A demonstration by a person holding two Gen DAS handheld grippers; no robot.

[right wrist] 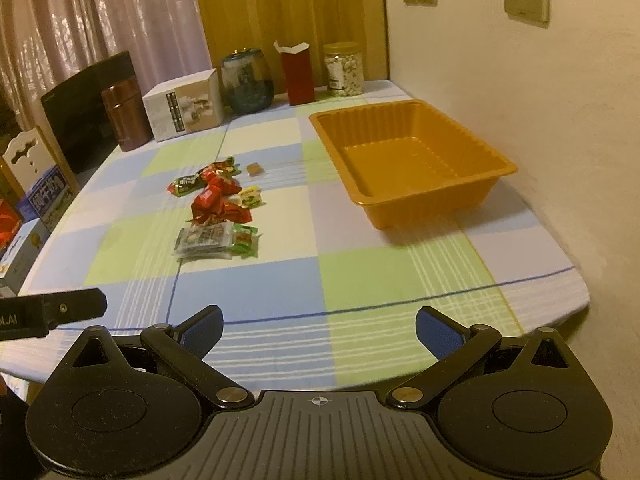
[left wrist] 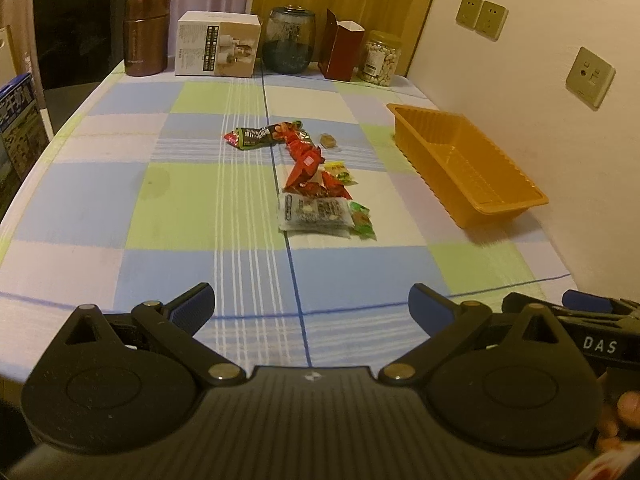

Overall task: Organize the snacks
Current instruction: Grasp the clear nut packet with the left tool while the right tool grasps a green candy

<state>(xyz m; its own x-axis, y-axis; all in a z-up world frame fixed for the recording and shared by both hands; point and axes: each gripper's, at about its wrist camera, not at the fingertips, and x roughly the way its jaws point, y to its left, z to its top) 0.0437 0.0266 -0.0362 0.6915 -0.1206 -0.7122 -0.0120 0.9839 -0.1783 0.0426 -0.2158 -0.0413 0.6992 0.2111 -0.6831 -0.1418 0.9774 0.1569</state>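
Both claws, left claw (left wrist: 311, 307) and right claw (right wrist: 319, 329), spread wide over checked tablecloth (left wrist: 192, 200), snack packets (left wrist: 312, 184) beyond, orange tray (right wrist: 408, 160) right

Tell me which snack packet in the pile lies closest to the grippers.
The white-and-grey packet at the near end of the snack row. The red packets lie behind it, and only the small green packet sits beside it.

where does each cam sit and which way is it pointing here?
Left wrist: on the left tool, low over the table's near edge, facing the snack pile; its own open fingers, the right tool's side and a fingertip show.
Right wrist: on the right tool, same edge, facing the far wall; own open fingers and the left tool's tip show.
Shared: snack pile, orange tray, checked tablecloth.
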